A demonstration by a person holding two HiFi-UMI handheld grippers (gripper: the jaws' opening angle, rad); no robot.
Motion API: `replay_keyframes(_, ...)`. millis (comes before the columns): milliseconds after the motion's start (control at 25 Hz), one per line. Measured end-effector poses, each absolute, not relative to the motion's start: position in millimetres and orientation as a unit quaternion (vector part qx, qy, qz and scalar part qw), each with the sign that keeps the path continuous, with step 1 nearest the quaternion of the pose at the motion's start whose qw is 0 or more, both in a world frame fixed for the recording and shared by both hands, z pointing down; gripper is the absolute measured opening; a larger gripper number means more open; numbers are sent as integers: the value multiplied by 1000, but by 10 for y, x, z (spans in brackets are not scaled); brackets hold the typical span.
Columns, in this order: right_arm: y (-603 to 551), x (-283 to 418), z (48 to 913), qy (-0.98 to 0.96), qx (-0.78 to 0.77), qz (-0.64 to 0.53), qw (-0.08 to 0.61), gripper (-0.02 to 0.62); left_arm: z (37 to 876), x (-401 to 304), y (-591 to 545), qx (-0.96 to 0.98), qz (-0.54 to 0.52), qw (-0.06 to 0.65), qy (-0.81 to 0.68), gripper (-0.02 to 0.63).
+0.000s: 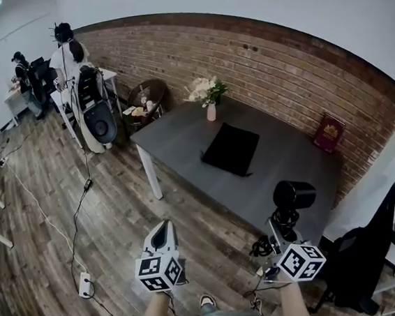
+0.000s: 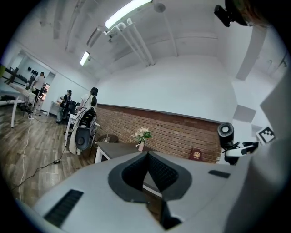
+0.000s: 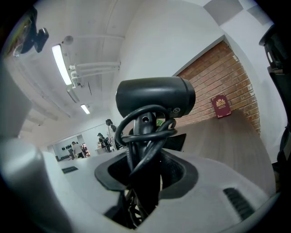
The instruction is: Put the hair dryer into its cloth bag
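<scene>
A black hair dryer [image 1: 291, 198] stands upright in my right gripper [image 1: 284, 230], head up, with its cable coiled round the handle. The jaws are shut on that handle and cable. Close up in the right gripper view, the hair dryer [image 3: 154, 98] fills the middle above the jaws of the right gripper [image 3: 144, 175]. The flat black cloth bag [image 1: 231, 149] lies on the dark grey table [image 1: 282, 162], well ahead of both grippers. My left gripper [image 1: 164, 229] is shut and empty, held over the wood floor short of the table. In the left gripper view, the left gripper [image 2: 148, 169] points level at the table [image 2: 116, 148].
A vase of white flowers [image 1: 207, 94] stands at the table's far edge and a red booklet [image 1: 328, 134] leans on the brick wall. A dark chair [image 1: 374, 240] is at the right. Cables and a power strip [image 1: 85, 284] lie on the floor. People stand at desks far left.
</scene>
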State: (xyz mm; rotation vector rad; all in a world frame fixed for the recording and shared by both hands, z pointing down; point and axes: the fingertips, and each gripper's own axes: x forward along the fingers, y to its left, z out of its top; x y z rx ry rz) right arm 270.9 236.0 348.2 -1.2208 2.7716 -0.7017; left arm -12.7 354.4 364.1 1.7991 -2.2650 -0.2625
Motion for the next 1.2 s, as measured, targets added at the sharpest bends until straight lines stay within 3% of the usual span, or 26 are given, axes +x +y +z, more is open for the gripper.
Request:
replay_keyframes(800, 1147, 2355, 3600, 885, -403, -234, 17, 155, 3679, -498, 2121, 640, -61, 122, -756, 6)
replay_keyframes(1200, 652, 1923, 3751, 866, -443, -229, 33, 155, 3763, -1035, 1292, 673, -55, 112, -730, 6)
